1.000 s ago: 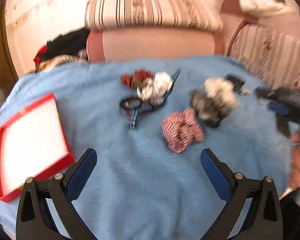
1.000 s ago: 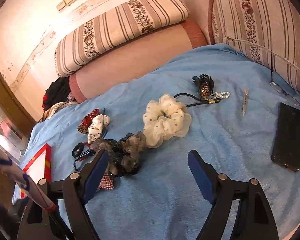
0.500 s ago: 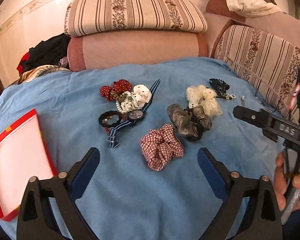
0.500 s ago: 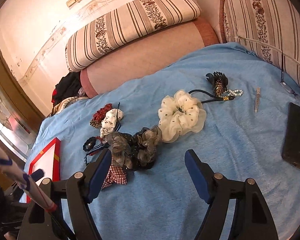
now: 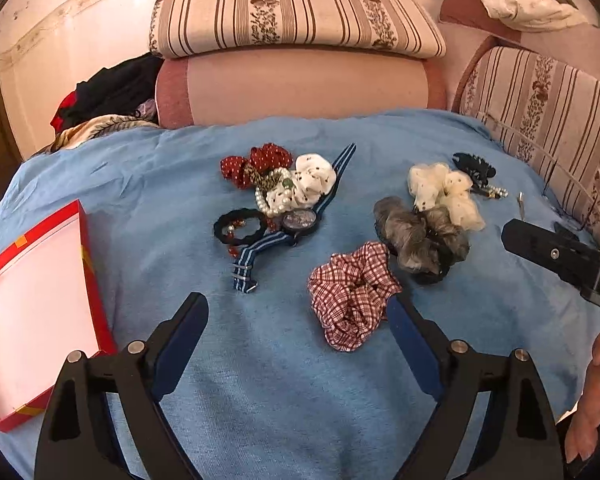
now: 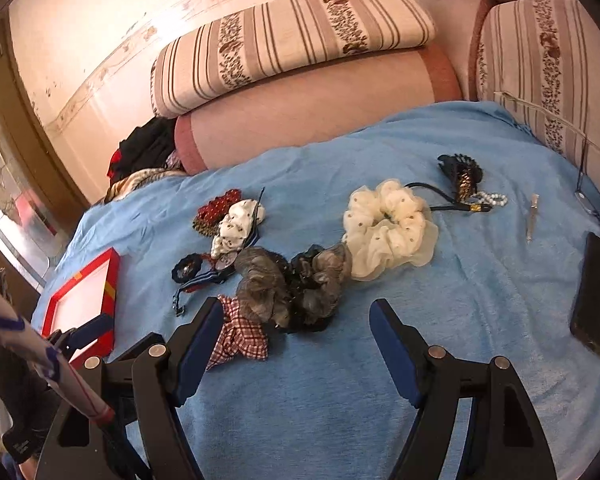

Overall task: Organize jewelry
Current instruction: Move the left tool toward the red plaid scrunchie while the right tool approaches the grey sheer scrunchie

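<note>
Blue blanket (image 5: pixel 112 176) covers the bed, backed by striped cushions. From the left wrist, the left gripper (image 5: pixel 296 320) hangs with fingers spread and empty, its right finger just beside the checked scrunchie (image 5: pixel 352 292). One red tray (image 5: pixel 36 308) lies left, seemingly the destination. I count five scrunchies, one striped watch (image 5: pixel 296 222) and one pearl strand.

From the right wrist, the right gripper (image 6: pixel 296 324) is likewise wide and empty, facing the grey scrunchie (image 6: pixel 268 284); one phone (image 6: pixel 596 296) lies right.

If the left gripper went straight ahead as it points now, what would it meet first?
Probably the red plaid scrunchie: it lies just ahead of the open left gripper, toward its right finger. Further on lies the striped-strap watch. Depth is uncertain.
</note>
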